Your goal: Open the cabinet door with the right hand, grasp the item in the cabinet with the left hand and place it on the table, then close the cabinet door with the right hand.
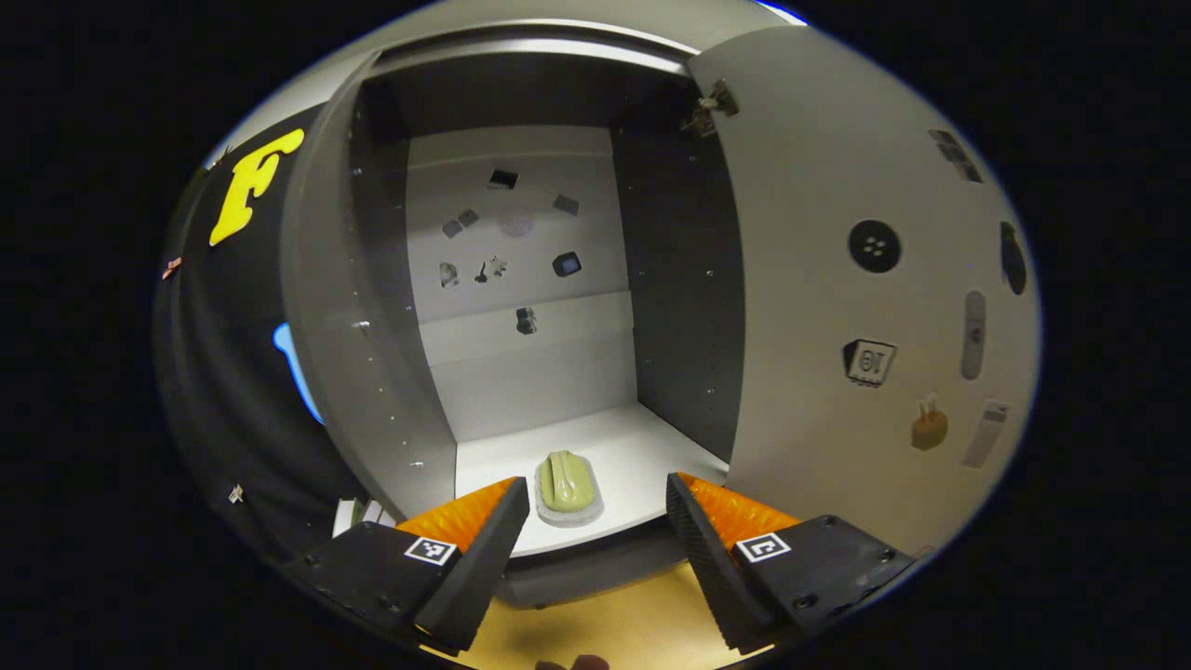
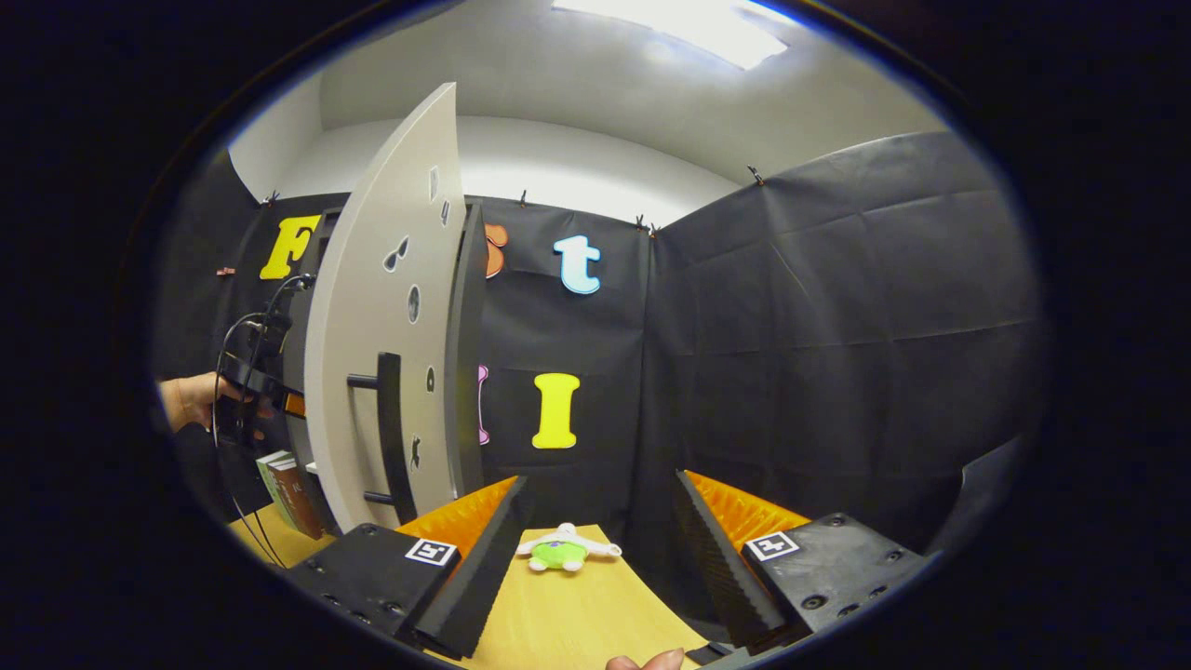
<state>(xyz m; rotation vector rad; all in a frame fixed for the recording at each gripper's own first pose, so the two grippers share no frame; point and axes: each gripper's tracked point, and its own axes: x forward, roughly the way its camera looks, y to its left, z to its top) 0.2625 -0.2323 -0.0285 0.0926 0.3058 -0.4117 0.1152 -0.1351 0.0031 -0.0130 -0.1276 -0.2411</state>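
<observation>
Cabinet: a grey matte cabinet with flat panel walls (image 1: 372, 307) stands open across the centre of the left gripper view; its inside walls are dark, its back panel pale with small dark stickers.
Door: the flat grey cabinet door (image 1: 837, 307) is swung out at the right of that view, stickers scattered on its inner face; in the right gripper view it stands edge-on at left of centre (image 2: 372, 372), with a dark bar handle (image 2: 391, 437) on it.
Item: a green ribbed oval piece on a pale oval pad (image 1: 568, 486) lies on the cabinet's light floor, low centre, near the front edge.
Left hand-held gripper (image 1: 595, 521): fingers spread wide apart, empty, just in front of the cabinet opening, with the item seen between them.
Right hand-held gripper (image 2: 600, 521): fingers apart, holding nothing, over the light wooden surface (image 2: 577, 614).
Other things: a small green and white plush toy (image 2: 563, 551) lies on the surface between the right fingers; upright books (image 2: 290, 493) stand at lower left beside the door.
</observation>
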